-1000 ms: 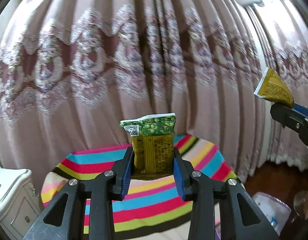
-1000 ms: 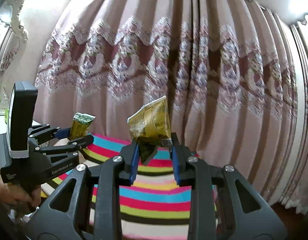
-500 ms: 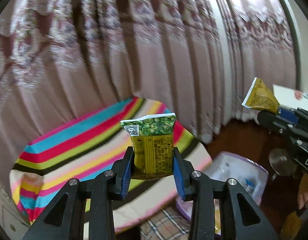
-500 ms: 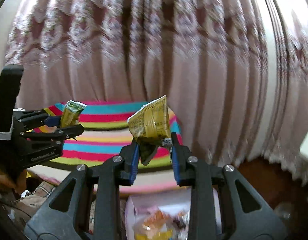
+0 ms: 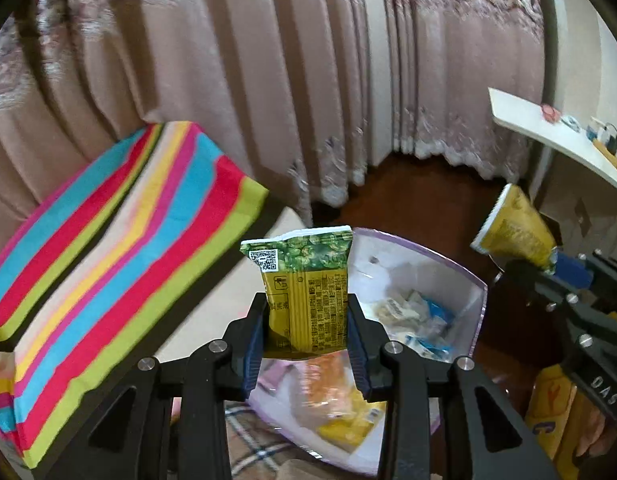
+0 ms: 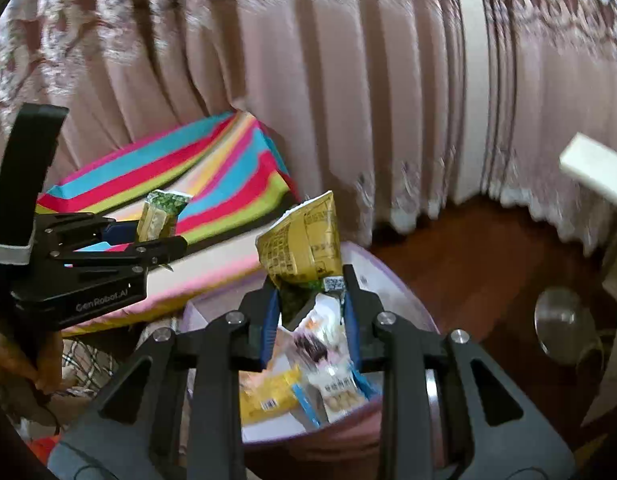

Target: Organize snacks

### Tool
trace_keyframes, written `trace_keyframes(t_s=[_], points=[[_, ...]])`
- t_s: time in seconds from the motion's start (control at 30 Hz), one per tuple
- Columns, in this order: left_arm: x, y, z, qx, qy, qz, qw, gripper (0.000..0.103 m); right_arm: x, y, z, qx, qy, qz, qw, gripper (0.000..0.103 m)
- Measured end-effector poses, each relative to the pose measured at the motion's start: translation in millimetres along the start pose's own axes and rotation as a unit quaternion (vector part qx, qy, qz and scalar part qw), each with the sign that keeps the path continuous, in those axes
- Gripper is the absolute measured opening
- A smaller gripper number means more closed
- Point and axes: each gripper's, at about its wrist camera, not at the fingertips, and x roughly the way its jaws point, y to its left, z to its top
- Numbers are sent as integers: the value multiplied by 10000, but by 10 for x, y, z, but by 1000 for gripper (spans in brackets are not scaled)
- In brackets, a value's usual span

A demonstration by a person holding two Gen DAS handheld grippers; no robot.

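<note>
My left gripper (image 5: 306,330) is shut on a green and yellow snack packet (image 5: 304,292), held upright with its printed back facing the camera. My right gripper (image 6: 310,308) is shut on a second yellow and green packet (image 6: 302,250), tilted to the left. Both hang above a pale purple bin (image 5: 440,260) that holds several wrapped snacks (image 6: 328,384). In the left wrist view the right gripper (image 5: 548,276) shows at the right edge with its packet (image 5: 512,232). In the right wrist view the left gripper (image 6: 160,240) shows at the left with its packet (image 6: 160,216).
A cushion with bright stripes (image 5: 108,240) lies left of the bin on a pale seat. Pink embroidered curtains (image 6: 308,80) hang behind. Dark wood floor (image 6: 468,264) lies to the right, with a white shelf (image 5: 556,136) and a round metal lid (image 6: 564,320).
Both grippers have swung down and to the right, from facing the curtains to hanging over the snack bin. Each still grips its packet.
</note>
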Motion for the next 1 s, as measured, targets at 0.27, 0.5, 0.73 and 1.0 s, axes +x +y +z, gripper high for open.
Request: trace_keyframes(t_s=[0.27,0.5,0.73,1.0], points=[[344,-70,-181,-38,408,-52,9991,38,269,-169,-204,248,538,72,9982,32],[366,121,-254,-260,424,53,9987,38,481,-39,-188,242,675,230,9972,32],[352,185,-230,-505,295,-211,9981,44,639,32,-137,135,668,226,9974,47],[74,581,-104,-837,-288,114,9960,99,558,-56,-61,262,481,-78,9985,91]])
